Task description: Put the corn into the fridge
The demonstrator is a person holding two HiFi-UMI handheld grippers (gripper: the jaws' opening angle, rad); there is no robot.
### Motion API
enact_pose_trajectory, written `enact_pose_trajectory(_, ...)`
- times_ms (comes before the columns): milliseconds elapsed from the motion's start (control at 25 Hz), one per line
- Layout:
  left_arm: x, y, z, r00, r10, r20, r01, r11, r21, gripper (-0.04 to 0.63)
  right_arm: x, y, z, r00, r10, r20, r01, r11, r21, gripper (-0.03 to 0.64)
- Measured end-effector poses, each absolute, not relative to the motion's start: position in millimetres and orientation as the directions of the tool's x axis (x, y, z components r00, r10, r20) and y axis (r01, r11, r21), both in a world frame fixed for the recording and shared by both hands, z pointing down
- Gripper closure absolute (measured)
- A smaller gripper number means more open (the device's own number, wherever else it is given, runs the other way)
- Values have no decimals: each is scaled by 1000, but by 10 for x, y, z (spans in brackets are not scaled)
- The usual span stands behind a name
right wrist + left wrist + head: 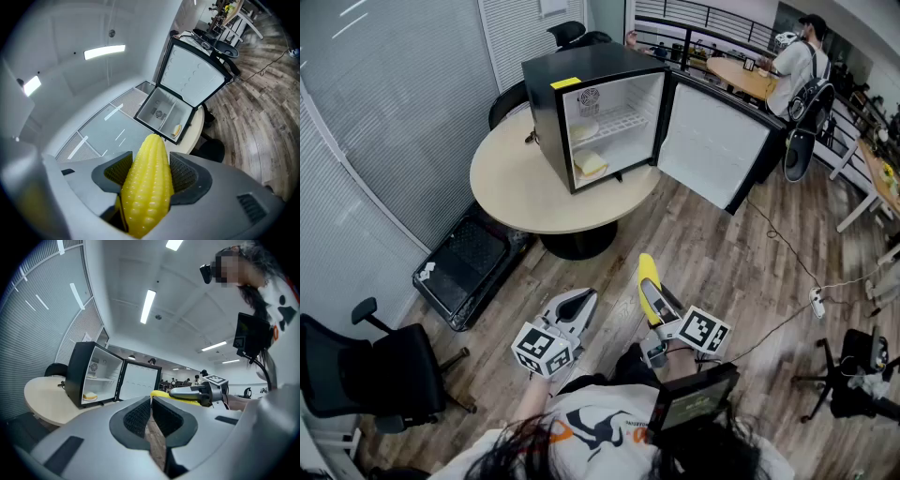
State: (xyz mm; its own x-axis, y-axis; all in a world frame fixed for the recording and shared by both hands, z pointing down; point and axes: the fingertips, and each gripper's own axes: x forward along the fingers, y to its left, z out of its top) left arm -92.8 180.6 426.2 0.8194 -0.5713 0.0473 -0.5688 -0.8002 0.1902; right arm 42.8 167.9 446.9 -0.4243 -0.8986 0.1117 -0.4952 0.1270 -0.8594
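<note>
The right gripper (149, 174) is clamped on a yellow corn cob (146, 192), jaws spread wide round it, low in the centre of the head view above the wood-plank floor (741, 272). The left gripper (151, 405) beside it has its jaws together, with nothing between them. Well apart, at top centre, the black mini fridge (581, 70) stands on a round beige table (511, 183), its door (712, 141) swung open to the right, with a bread slice (592, 165) on its bottom and a pale dish (584, 129) on the wire shelf.

Wood-plank floor (750, 272); round beige table (516, 187) beside blind-covered windows (384, 122); black office chair (366, 370) lower left; ceiling strip lights (147, 305) lit.
</note>
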Motion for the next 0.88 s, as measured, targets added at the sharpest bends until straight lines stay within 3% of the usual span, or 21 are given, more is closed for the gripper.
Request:
enact_pose_trajectory(400,-735,1574,3892,823,-565,-51,-553,-819,157,583,272,1645,4294,-430,-897,103,-566,179,-805,360)
enact_pose_trajectory(880,-753,1749,4232,822,-569,15,-560,-803,202,583,239,1728,4422,-433,-889,150,-609,166,-775,360)
